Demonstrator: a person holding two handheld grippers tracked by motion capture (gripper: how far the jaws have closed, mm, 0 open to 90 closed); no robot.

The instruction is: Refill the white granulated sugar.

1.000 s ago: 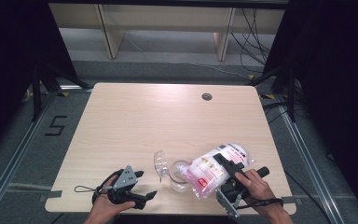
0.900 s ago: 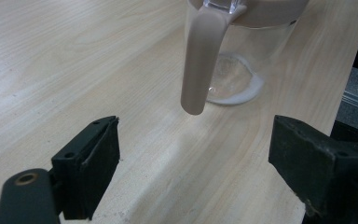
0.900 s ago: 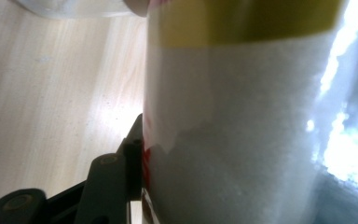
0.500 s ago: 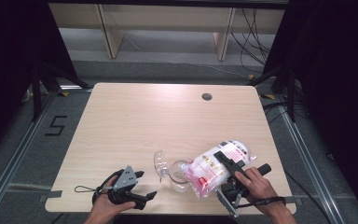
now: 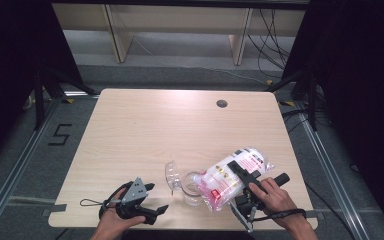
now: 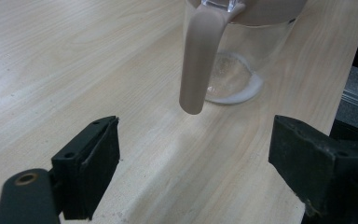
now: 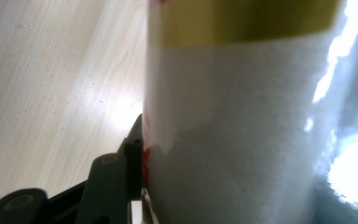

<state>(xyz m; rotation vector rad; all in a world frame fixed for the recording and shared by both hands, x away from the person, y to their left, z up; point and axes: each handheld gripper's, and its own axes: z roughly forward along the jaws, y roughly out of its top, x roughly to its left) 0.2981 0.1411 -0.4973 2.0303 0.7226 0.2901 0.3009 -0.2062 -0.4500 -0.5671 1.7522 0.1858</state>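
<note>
The right tongs grip a white bag, tilted over the clear jug on the worktop. The left tongs rest spread wide and empty, near the jug's handle

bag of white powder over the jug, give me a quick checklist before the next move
1. Right gripper clamped on the bag: ok, its jaws press the bag's sides.
2. Bag's lower end at the glass jug mouth: ok, it reaches the rim in the high view.
3. Bag opened at that end: cannot tell.
4. Jug upright on the table: ok, with a little white powder on its bottom.
5. Left gripper steadying the jug: not ok, jaws open and apart from the handle.
6. Clear lid out of the way: ok, beside the jug.
</note>
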